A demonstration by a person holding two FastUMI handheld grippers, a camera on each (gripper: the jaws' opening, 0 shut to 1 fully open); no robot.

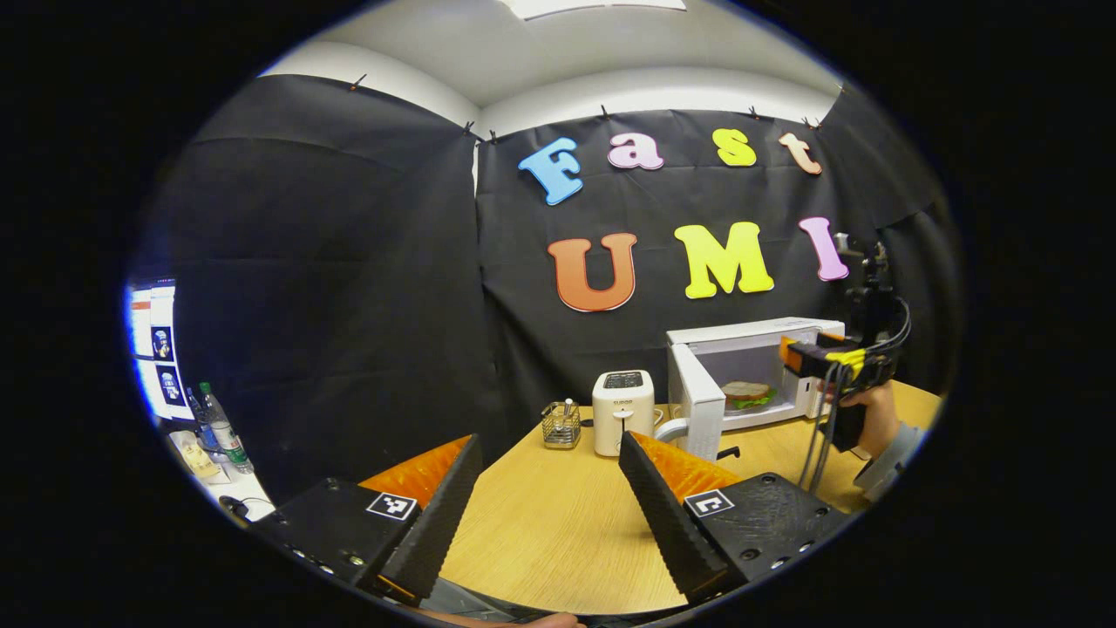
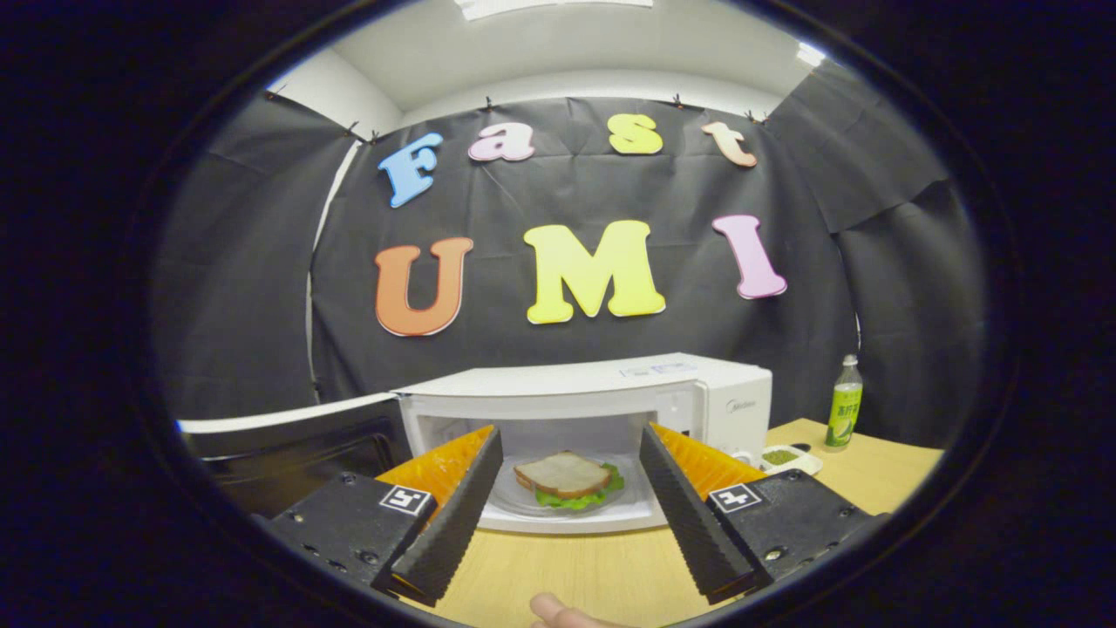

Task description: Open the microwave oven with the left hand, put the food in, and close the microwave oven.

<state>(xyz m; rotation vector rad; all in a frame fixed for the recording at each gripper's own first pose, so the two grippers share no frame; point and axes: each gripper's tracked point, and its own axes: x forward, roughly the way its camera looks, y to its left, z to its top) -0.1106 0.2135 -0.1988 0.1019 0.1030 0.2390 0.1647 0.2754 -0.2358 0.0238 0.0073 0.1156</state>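
The white microwave oven [image 2: 610, 384] stands on the wooden table with its door [image 2: 288, 440] swung wide to the left. A sandwich [image 2: 567, 478] with lettuce lies on the glass plate inside it. My right gripper [image 2: 571, 453] is open just in front of the cavity, holding nothing. In the left gripper view the microwave oven [image 1: 750, 336] is at the far right with its door [image 1: 702, 401] open and the sandwich [image 1: 745, 392] inside. The right gripper [image 1: 806, 356], held by a hand [image 1: 872, 410], is at its opening. My left gripper [image 1: 549, 453] is open above the table, well to the left.
A white toaster [image 1: 622, 412] and a small wire basket [image 1: 561, 425] stand on the table [image 1: 540, 532] left of the microwave oven. A green bottle [image 2: 844, 403] and a small dish [image 2: 779, 457] sit right of it. Water bottles [image 1: 218, 427] stand on a side desk at far left.
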